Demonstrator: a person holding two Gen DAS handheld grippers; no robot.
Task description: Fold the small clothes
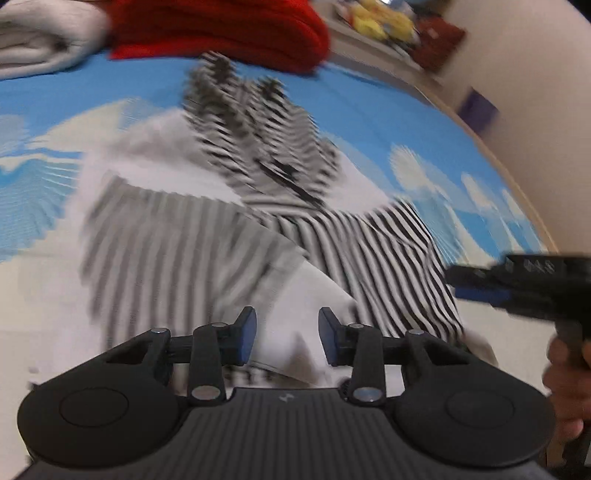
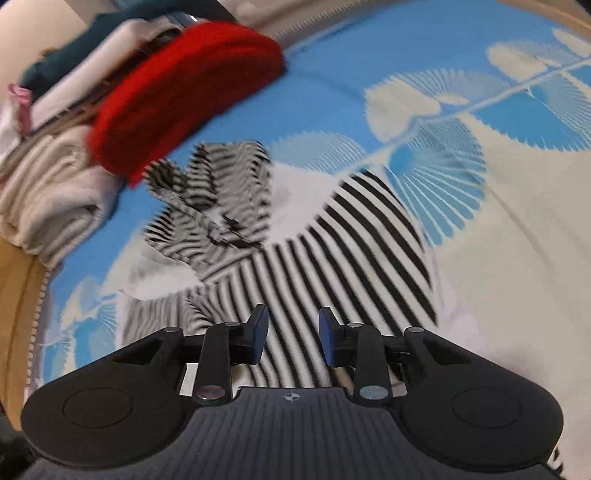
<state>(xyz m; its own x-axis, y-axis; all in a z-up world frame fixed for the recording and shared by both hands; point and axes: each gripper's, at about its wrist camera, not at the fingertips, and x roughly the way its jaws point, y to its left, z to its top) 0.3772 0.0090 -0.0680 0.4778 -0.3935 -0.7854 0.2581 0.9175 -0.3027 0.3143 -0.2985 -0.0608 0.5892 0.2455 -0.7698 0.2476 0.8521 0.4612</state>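
Note:
A small black-and-white striped garment (image 1: pixel 229 236) lies rumpled on the blue and white patterned bedspread (image 1: pixel 74 110), partly folded over itself. It also shows in the right wrist view (image 2: pixel 332 251). My left gripper (image 1: pixel 287 341) is open and empty, just above the garment's near white edge. My right gripper (image 2: pixel 293 338) is open and empty over the striped cloth. The right gripper also shows at the right edge of the left wrist view (image 1: pixel 517 284), beside the garment. Both views are blurred.
A red knitted item (image 1: pixel 221 29) and a folded off-white cloth (image 1: pixel 40 40) lie at the far edge of the bed; both show in the right wrist view, the red item (image 2: pixel 184 92) beside a stack of folded clothes (image 2: pixel 55 177). A shelf with yellow items (image 1: pixel 384 22) stands by the wall.

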